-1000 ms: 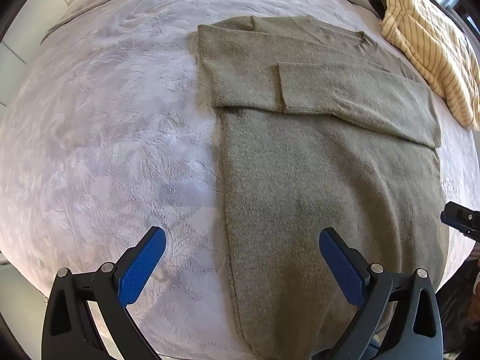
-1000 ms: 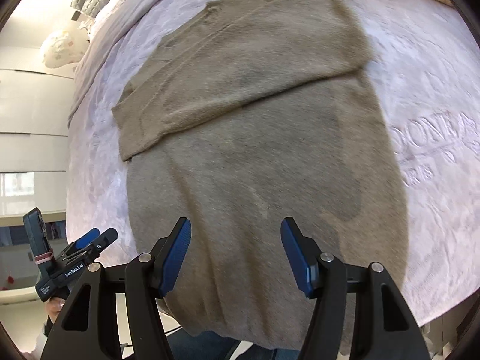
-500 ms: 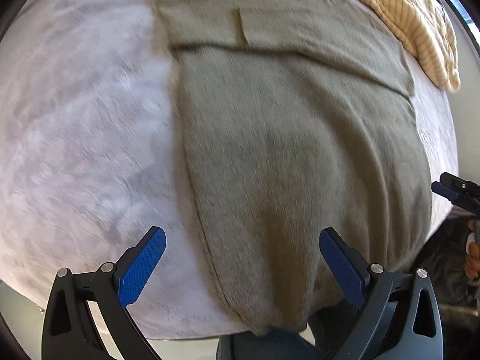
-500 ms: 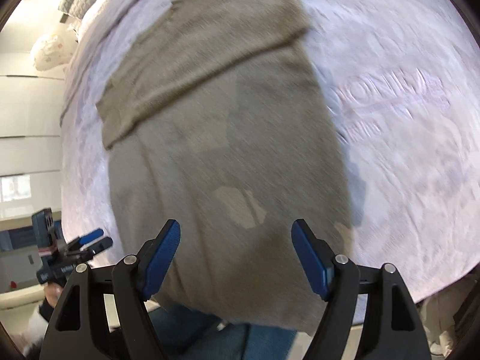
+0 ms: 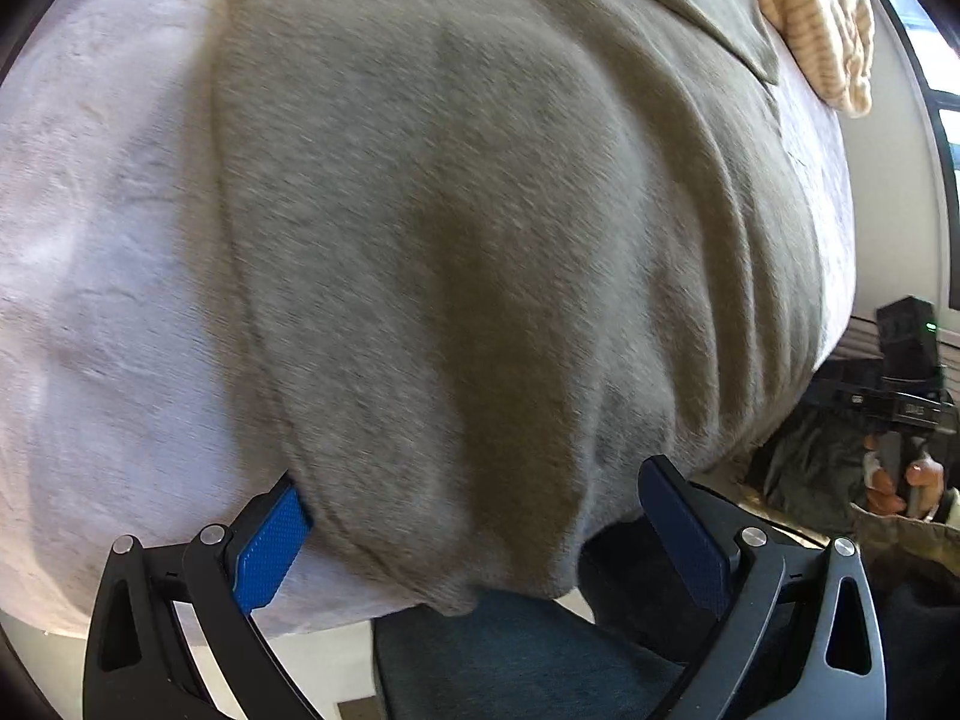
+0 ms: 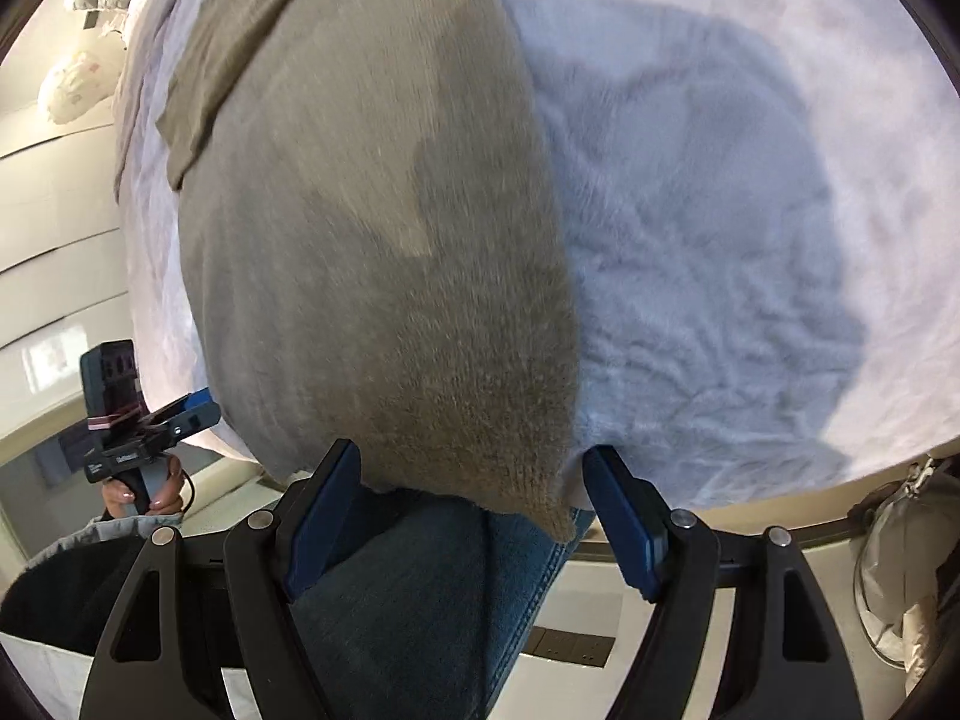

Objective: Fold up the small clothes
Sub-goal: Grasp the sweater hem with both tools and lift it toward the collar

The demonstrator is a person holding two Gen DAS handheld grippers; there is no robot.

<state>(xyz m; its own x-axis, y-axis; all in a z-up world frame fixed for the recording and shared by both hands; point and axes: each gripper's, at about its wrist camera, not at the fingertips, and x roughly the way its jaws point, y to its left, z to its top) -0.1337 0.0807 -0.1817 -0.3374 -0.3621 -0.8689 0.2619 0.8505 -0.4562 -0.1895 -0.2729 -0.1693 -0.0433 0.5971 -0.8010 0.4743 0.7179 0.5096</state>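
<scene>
An olive knit sweater [image 5: 480, 240] lies flat on the bed, its hem hanging over the near edge. My left gripper [image 5: 477, 540] is open wide, and the hem's left corner droops between its blue pads [image 5: 270, 546] without being pinched. In the right wrist view the sweater [image 6: 372, 240] runs up the left half, and its right hem corner [image 6: 549, 510] hangs between the fingers of my open right gripper [image 6: 474, 516]. The pads [image 6: 624, 522] stand clear of the cloth.
A pale plush bedspread [image 6: 720, 240] covers the bed [image 5: 90, 300]. A yellow striped garment [image 5: 804, 12] lies at the far right corner. Blue jeans [image 6: 420, 600] of the person stand right below the hem. A hand [image 5: 900, 480] holds the other gripper's handle.
Both grippers have dropped and tilted down toward the sweater's near hem at the bed edge. The right jaws have widened. The hem corners now sit between the fingers.
</scene>
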